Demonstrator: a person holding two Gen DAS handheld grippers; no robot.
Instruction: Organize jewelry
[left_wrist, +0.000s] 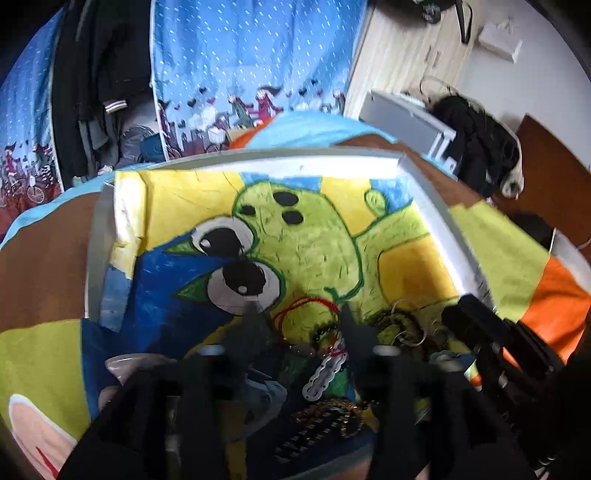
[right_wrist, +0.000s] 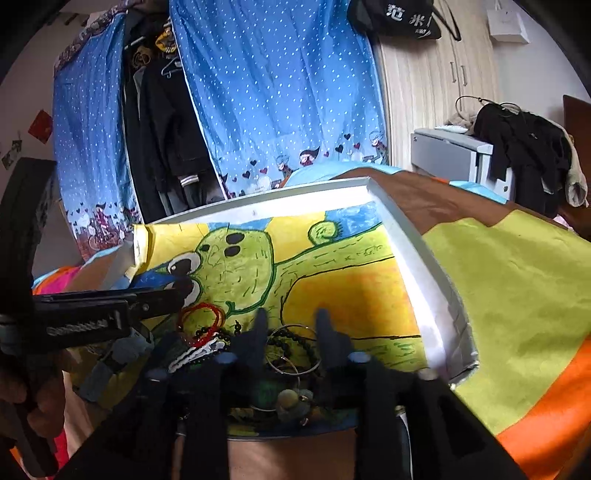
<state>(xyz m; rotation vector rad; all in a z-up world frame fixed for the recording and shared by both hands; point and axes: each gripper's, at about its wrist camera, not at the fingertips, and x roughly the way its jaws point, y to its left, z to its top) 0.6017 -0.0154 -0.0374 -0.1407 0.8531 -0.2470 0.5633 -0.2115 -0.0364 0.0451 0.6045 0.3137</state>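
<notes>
One white-rimmed tray (right_wrist: 413, 258) w/ a painted cartoon liner holds the jewelry pile at lower centre: red cord bracelets (right_wrist: 201, 317), dark bead strand (right_wrist: 295, 343), wire hoops (right_wrist: 295, 363), white scalloped clip (left_wrist: 325, 373), gold chain (left_wrist: 332, 410). Left gripper (left_wrist: 297, 317) & right gripper (right_wrist: 290, 321) both spread apart, empty, over the pile.

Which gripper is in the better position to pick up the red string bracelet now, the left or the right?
Left, probably. The left gripper is open with the red string bracelet lying just between its fingertips. The right gripper, also open, points at the thin metal hoops instead.
</notes>
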